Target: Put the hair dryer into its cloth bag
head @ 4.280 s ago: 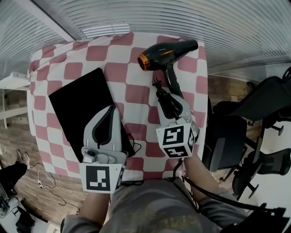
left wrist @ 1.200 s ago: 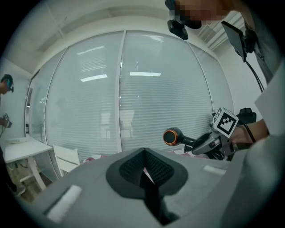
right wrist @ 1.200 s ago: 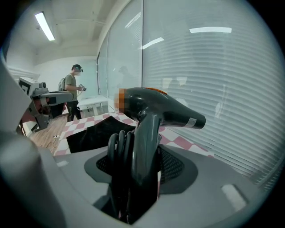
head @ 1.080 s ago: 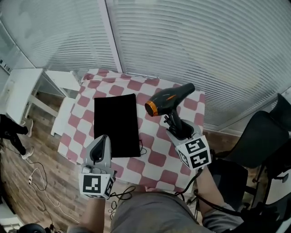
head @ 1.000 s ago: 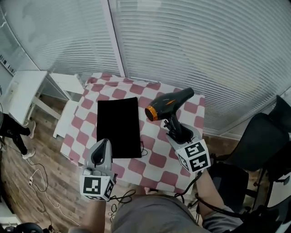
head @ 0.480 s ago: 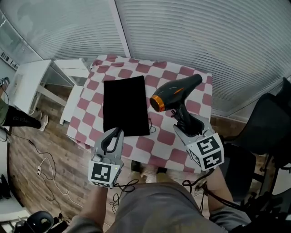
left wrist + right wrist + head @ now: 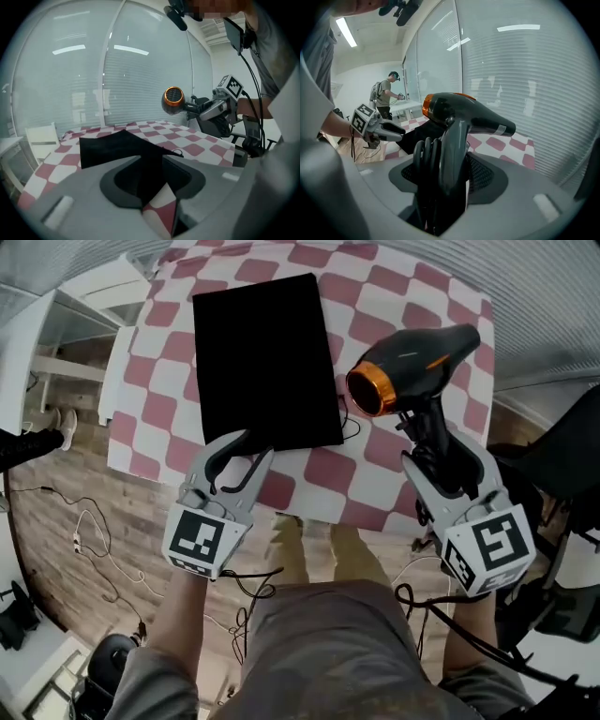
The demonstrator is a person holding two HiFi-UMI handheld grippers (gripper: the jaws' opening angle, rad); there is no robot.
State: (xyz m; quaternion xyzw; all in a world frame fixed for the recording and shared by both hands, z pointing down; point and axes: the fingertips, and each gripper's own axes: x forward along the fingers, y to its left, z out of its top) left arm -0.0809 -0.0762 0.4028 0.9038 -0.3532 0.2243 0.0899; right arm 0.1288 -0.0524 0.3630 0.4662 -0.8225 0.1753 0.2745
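Note:
A black hair dryer (image 7: 412,371) with an orange ring is held up over the checkered table's (image 7: 309,470) right side. My right gripper (image 7: 434,442) is shut on its handle, with the coiled cord (image 7: 424,159) squeezed in beside it. The right gripper view shows the hair dryer (image 7: 464,117) upright between the jaws of my right gripper (image 7: 445,187). The flat black cloth bag (image 7: 267,357) lies on the table's left half. My left gripper (image 7: 246,437) is at its near edge. In the left gripper view my left gripper (image 7: 152,197) is shut on the cloth bag (image 7: 108,147).
A white side table (image 7: 56,324) stands left of the checkered table. A black office chair (image 7: 562,446) is at the right. Cables (image 7: 84,540) lie on the wood floor. Window blinds run behind the table. A person (image 7: 386,93) stands far off.
My left gripper has moved forward from short of the bag to its near edge and shut on it. The right gripper has brought the dryer nearer, still held up.

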